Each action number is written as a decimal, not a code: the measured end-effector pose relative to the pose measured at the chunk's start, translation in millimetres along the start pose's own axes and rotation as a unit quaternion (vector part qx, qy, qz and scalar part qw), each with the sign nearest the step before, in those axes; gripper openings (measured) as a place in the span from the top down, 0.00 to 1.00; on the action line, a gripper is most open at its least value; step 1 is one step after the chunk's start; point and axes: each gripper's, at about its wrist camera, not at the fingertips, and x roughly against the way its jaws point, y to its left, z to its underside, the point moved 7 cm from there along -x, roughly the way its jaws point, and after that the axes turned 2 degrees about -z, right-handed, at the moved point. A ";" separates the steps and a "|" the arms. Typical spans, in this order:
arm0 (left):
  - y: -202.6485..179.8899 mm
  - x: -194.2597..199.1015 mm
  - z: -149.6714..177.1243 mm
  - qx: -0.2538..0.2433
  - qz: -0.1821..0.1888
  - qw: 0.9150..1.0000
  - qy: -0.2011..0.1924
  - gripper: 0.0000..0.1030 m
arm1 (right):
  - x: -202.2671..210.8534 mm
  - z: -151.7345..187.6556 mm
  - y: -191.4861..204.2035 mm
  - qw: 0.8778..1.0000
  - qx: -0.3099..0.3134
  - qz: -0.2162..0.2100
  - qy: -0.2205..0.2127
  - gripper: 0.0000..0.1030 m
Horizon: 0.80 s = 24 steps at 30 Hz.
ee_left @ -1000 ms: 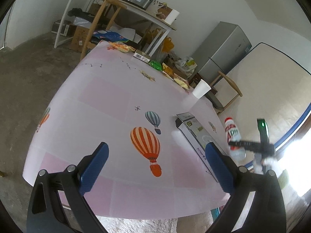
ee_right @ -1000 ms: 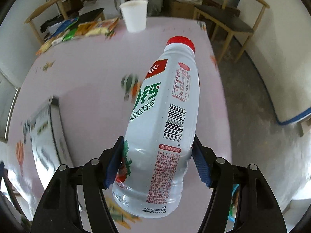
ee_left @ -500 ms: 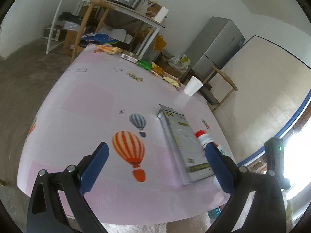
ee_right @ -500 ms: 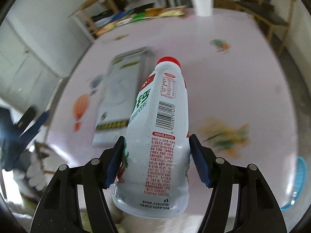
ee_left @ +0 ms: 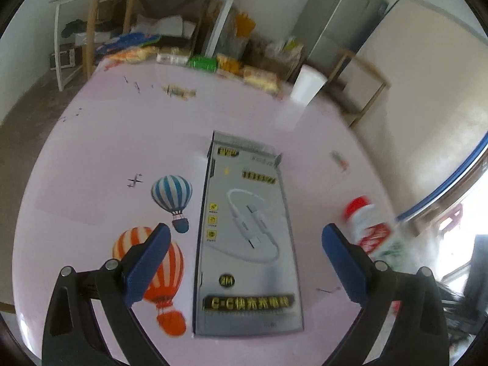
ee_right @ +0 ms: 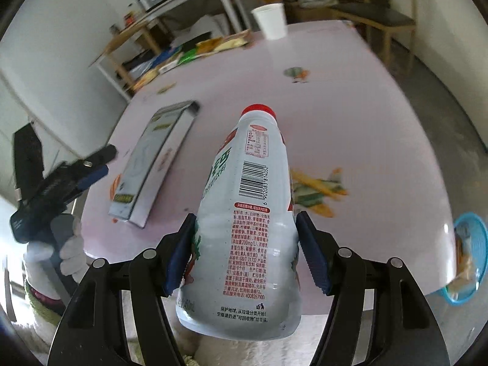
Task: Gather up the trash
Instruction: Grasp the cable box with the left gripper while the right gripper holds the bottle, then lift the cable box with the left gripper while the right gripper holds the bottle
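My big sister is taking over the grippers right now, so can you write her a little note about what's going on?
Right gripper: shut on the white drink bottle with the red cap, held above the near table edge.
Left gripper: open, empty, hovering over the grey cable box that lies flat on the pink table.
Also on the table: a white paper cup and snack wrappers along the far edge.
A blue basket sits off the table's right side, with something inside.
Done: bottle picked up. Left: bin the bottle, then the box, cup and wrappers.
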 end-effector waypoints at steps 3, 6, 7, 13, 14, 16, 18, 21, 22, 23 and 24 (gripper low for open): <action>-4.1 -16.0 -0.9 -0.015 -0.017 1.000 0.012 0.06 | -6.1 -3.7 -9.6 1.000 -0.008 0.003 -0.007 0.40; -5.8 -28.3 1.6 -0.039 -0.039 0.998 0.019 0.06 | 6.2 4.4 -22.6 1.000 -0.022 -0.006 -0.012 0.40; -6.8 -31.9 3.3 -0.047 -0.047 0.998 0.022 0.06 | 7.9 6.0 -22.3 1.000 -0.027 -0.010 -0.013 0.40; -9.0 -36.2 6.9 -0.076 -0.056 0.995 0.027 0.21 | 4.6 11.3 -26.0 0.999 -0.039 -0.025 -0.012 0.40; -9.1 -35.0 8.5 -0.079 -0.054 0.995 0.028 0.22 | 4.5 12.2 -26.1 0.999 -0.040 -0.025 -0.013 0.40; -8.6 -30.8 12.5 -0.084 -0.054 0.995 0.025 0.23 | 4.3 13.9 -25.2 0.999 -0.038 -0.027 -0.014 0.40; -8.2 -23.5 20.4 -0.087 -0.051 0.995 0.028 0.23 | 7.8 17.0 -22.9 0.999 -0.036 -0.029 -0.014 0.40; -5.1 -1.0 45.8 -0.089 -0.040 0.994 0.038 0.23 | 13.2 24.8 -19.4 0.999 -0.031 -0.035 -0.013 0.40; -2.6 7.1 57.3 -0.087 -0.038 0.995 0.044 0.23 | 14.6 27.9 -18.9 0.999 -0.030 -0.037 -0.011 0.40; -1.3 12.2 65.2 -0.086 -0.037 0.994 0.048 0.22 | 15.6 31.0 -18.7 0.999 -0.029 -0.039 -0.010 0.40; 0.2 19.5 73.7 -0.086 -0.039 0.994 0.047 0.22 | 15.9 33.9 -18.8 0.999 -0.029 -0.042 -0.008 0.40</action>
